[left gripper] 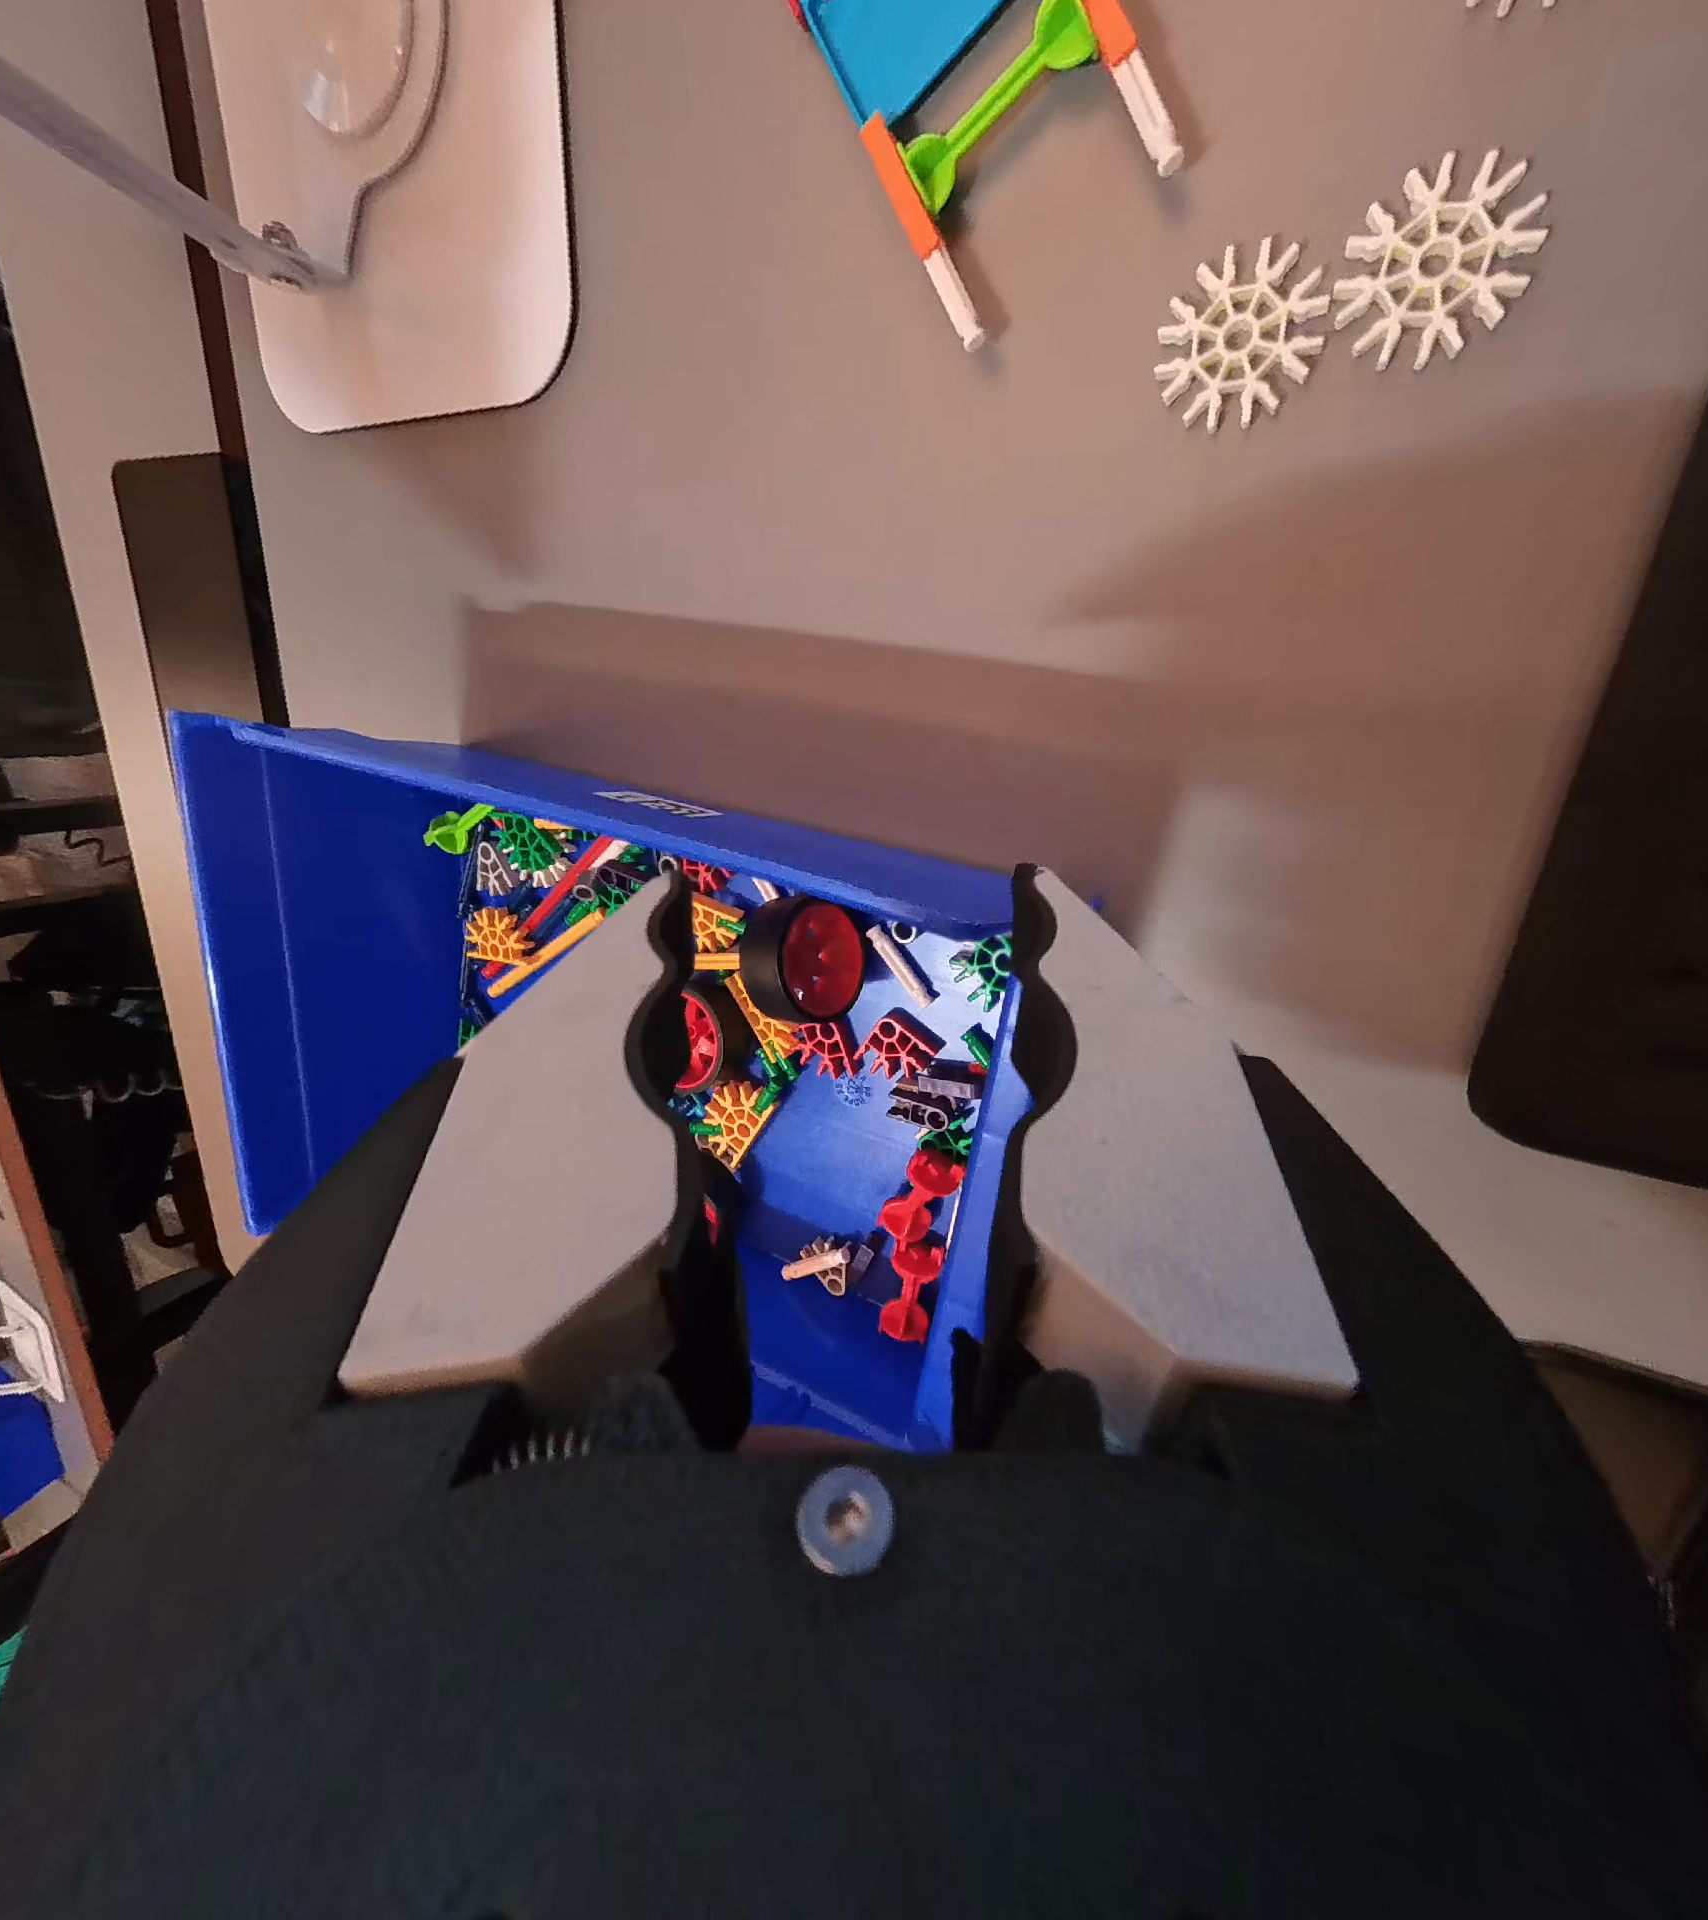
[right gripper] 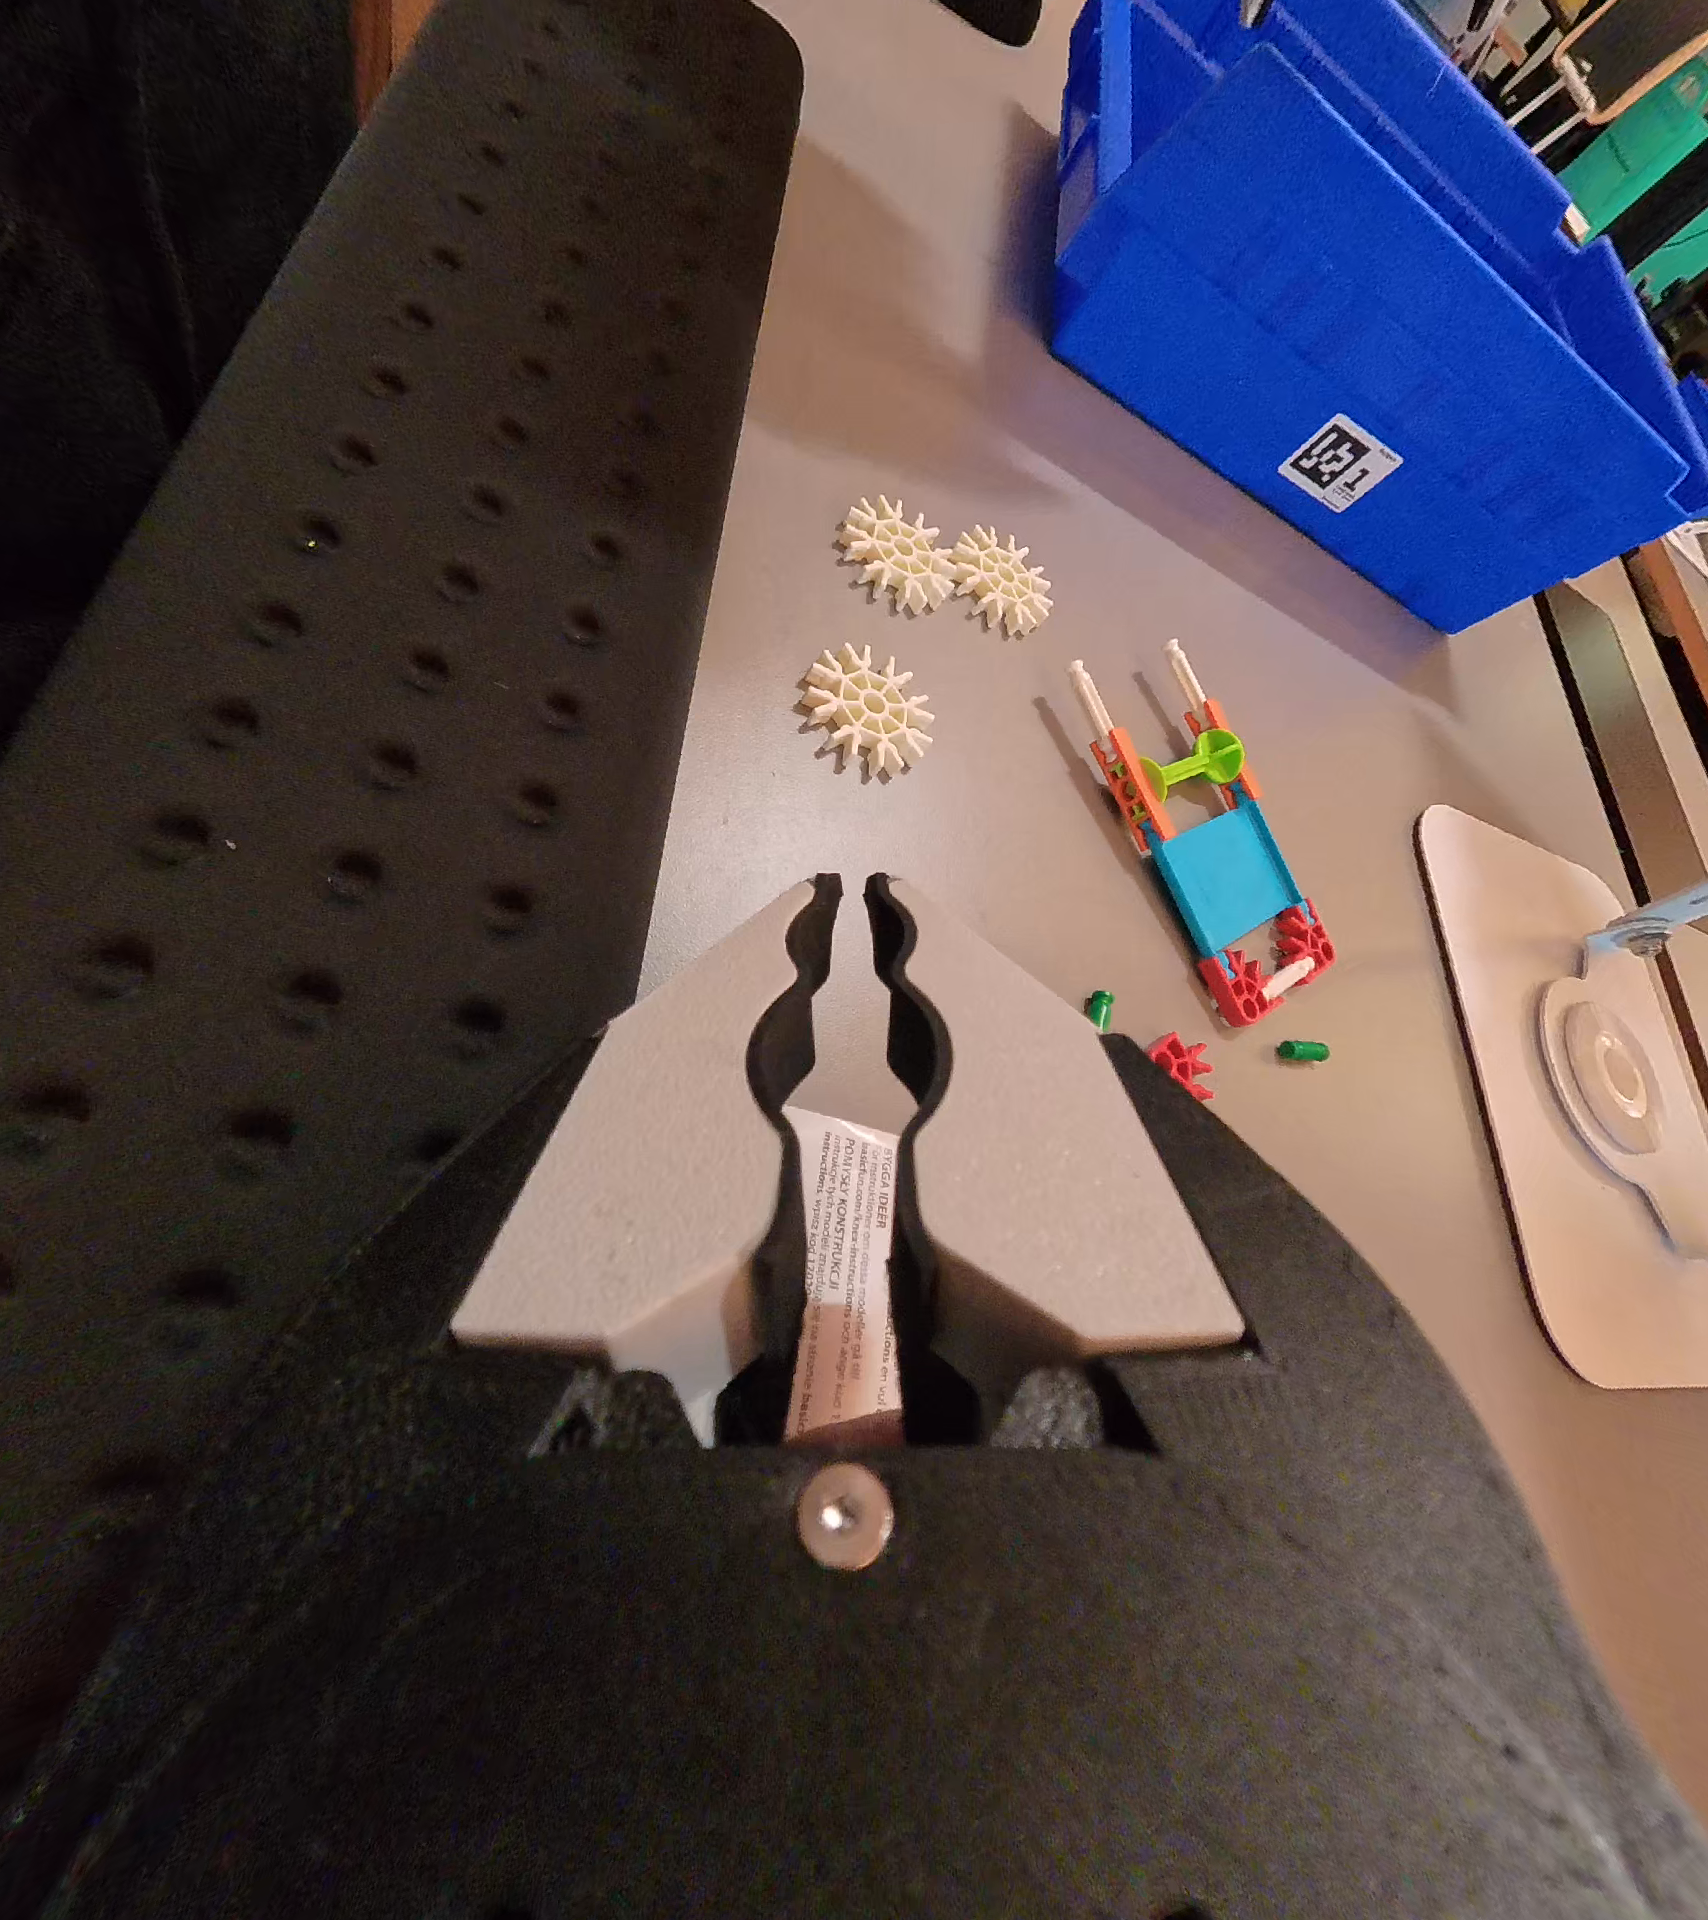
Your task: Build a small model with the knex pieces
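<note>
Left wrist view: our left gripper (left gripper: 845,894) gapes wide and empty over the blue bin (left gripper: 310,935) at the table's (left gripper: 829,520) left edge, above a jumble of light, stiff plastic pieces; the black-and-red wheel (left gripper: 808,958) looks easiest taken across its rim; right gripper (right gripper: 854,885) nearly closed, holding nothing, printed sheet (right gripper: 845,1226) beneath; white snowflake connectors (right gripper: 865,709) just ahead.
</note>
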Motion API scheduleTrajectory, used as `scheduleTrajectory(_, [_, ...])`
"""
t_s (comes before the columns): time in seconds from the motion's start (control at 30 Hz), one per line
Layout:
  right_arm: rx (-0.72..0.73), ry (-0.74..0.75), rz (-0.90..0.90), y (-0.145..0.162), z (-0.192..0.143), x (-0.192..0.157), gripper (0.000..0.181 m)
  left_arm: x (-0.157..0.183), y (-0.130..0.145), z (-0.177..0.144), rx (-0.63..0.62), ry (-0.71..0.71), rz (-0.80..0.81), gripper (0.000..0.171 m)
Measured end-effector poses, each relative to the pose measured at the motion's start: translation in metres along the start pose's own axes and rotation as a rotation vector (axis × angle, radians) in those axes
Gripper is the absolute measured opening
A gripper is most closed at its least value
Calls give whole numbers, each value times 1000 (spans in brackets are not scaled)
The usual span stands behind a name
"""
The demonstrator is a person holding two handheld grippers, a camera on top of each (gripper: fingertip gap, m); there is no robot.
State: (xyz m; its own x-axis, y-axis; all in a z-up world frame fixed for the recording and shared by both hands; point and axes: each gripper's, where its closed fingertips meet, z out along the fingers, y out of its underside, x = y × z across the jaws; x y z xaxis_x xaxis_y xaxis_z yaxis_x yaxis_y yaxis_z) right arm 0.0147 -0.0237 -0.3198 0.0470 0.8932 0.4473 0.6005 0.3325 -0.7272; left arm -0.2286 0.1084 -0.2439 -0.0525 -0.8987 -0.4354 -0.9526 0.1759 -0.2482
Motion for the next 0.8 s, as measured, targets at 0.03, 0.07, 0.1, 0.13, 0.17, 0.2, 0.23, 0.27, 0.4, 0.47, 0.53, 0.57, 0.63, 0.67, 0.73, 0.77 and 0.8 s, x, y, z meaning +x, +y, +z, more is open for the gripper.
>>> scheduleTrajectory(0.03, [-1, 0, 0, 0, 0, 0, 5, 0, 0, 0, 0, -2, 1, 59])
scheduleTrajectory(0.07, [-1, 0, 0, 0, 0, 0, 5, -1, 1, 1, -10, -8, 3, 59])
scheduleTrajectory(0.1, [-1, 0, -1, 0, 0, 0, 5, -3, 4, 2, -28, -20, 9, 59])
scheduleTrajectory(0.13, [-1, 0, 0, 0, 0, 0, 5, -3, 6, 4, -40, -26, 13, 58])
scheduleTrajectory(0.17, [-1, 0, 0, 0, 0, 0, 5, -2, 7, 4, -44, -23, 13, 58])
scheduleTrajectory(0.2, [-1, 0, 0, 0, 0, 0, 5, -2, 7, 5, -44, -23, 13, 57])
scheduleTrajectory(0.23, [-2, 0, -1, 0, 0, 0, 5, -2, 7, 5, -44, -24, 15, 57])
scheduleTrajectory(0.27, [-2, 0, -1, 0, 0, 0, 5, -1, 6, 5, -43, -23, 17, 57])
scheduleTrajectory(0.4, [-3, 0, -2, 0, 0, 0, 5, 0, 2, 4, -39, -25, 27, 57])
scheduleTrajectory(0.47, [-2, 0, -2, 0, 0, 0, 5, 0, 2, 3, -39, -26, 28, 57])
scheduleTrajectory(0.53, [-1, 0, 0, 0, 0, 0, 5, 0, -1, 3, -26, -23, 23, 57])
scheduleTrajectory(0.57, [0, -2, 0, 0, 0, 0, 5, 2, -4, 2, -14, -18, 21, 56])
scheduleTrajectory(0.63, [-2, -6, 1, 0, 1, -1, 5, 8, -15, 2, 18, 0, 26, 57])
scheduleTrajectory(0.67, [-2, -9, 2, 1, 2, -1, 5, 12, -23, 2, 43, 16, 20, 57])
scheduleTrajectory(0.73, [-5, -16, 6, 2, 3, -2, 5, 25, -42, 7, 92, 57, 9, 58])
scheduleTrajectory(0.77, [-5, -19, 7, 2, 3, -3, 5, 33, -52, 10, 118, 81, 8, 58])
scheduleTrajectory(0.8, [-2, -21, 7, 1, 4, -3, 5, 42, -61, 15, 133, 102, 9, 61])
